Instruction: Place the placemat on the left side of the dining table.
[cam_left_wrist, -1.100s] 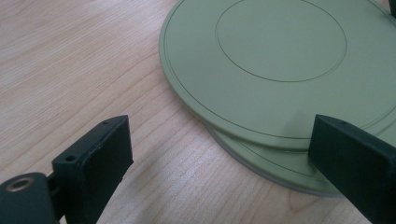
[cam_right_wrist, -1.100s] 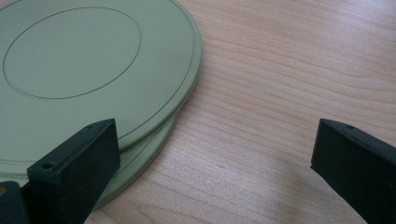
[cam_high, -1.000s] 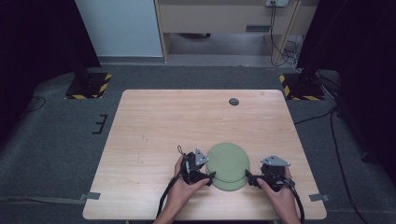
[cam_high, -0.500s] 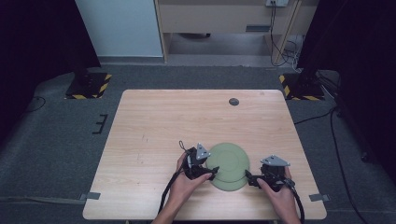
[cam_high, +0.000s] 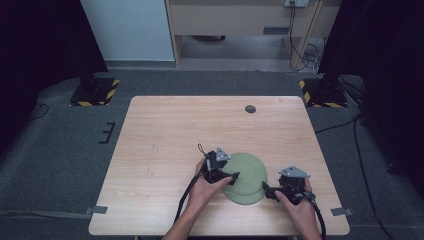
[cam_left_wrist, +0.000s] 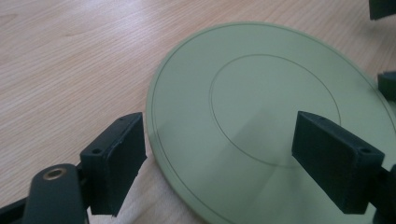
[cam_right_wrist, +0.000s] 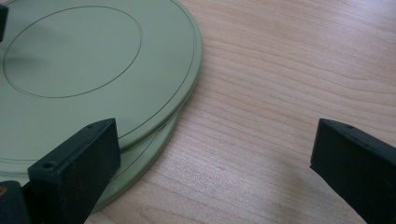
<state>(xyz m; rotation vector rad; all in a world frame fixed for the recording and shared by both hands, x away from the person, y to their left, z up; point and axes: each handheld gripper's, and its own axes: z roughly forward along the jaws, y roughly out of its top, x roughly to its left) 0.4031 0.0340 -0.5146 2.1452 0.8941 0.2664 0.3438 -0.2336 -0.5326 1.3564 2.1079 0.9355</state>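
Two pale green plates lie stacked near the table's front edge, the top plate (cam_high: 246, 169) (cam_left_wrist: 261, 93) (cam_right_wrist: 93, 56) shifted a little off the lower plate (cam_high: 249, 196) (cam_right_wrist: 154, 149). My left gripper (cam_high: 233, 176) (cam_left_wrist: 233, 158) is at the stack's left edge. Its jaws are open and have just been closing; the top plate's rim lies between them, untouched. My right gripper (cam_high: 266, 190) (cam_right_wrist: 210, 163) is open at the stack's right edge, one jaw over the rim and the other over bare wood.
A small dark disc (cam_high: 250, 108) lies near the table's far edge. The wooden table (cam_high: 165, 145) has free room to the left and beyond the plates. Cables trail from both grippers toward the front edge. The right gripper's fingertips (cam_left_wrist: 386, 84) show in the left gripper view.
My left gripper has moved right and slightly away from me, over the plates' left edge. The right gripper and the plates have stayed put.
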